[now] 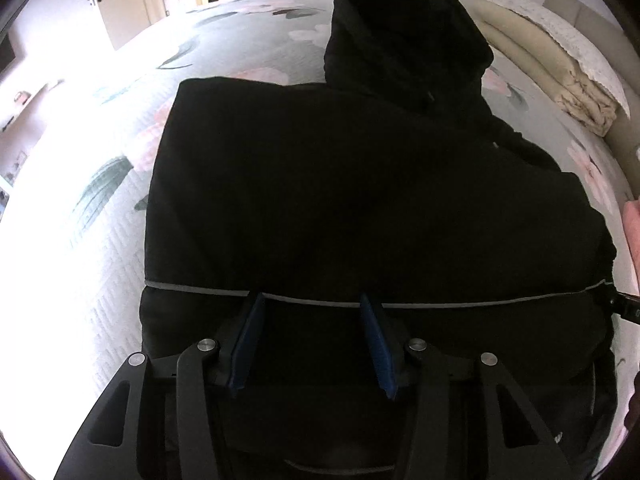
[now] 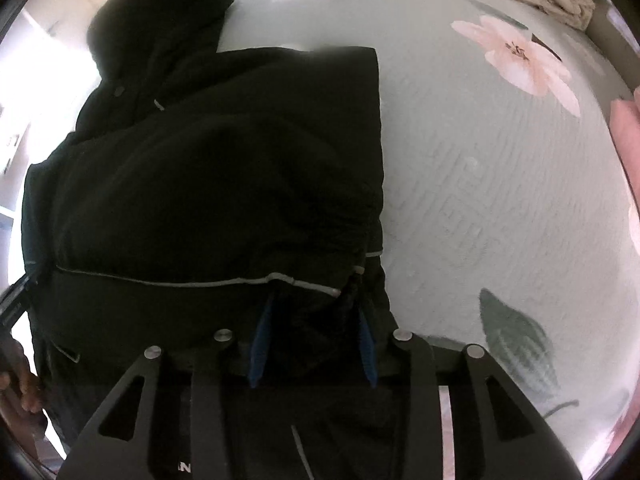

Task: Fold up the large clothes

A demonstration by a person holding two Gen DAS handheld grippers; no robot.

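A large black hooded jacket (image 1: 340, 184) lies on a bed, partly folded, with its hood (image 1: 400, 36) pointing away and a thin grey piping line (image 1: 440, 305) across its near part. My left gripper (image 1: 312, 304) is open over the jacket's near edge, its blue pads (image 1: 248, 344) apart with dark cloth between and below them. In the right wrist view the jacket (image 2: 224, 168) fills the left half. My right gripper (image 2: 316, 304) is open at the jacket's near right corner, blue pads (image 2: 262, 340) apart over bunched cloth and a cord.
The bed has a pale green floral cover (image 2: 480, 168). Beige folded bedding and a lace pillow (image 1: 560, 64) lie at the far right. A pink cloth (image 2: 624, 132) sits at the right edge. A door (image 1: 108, 0) stands at the far left.
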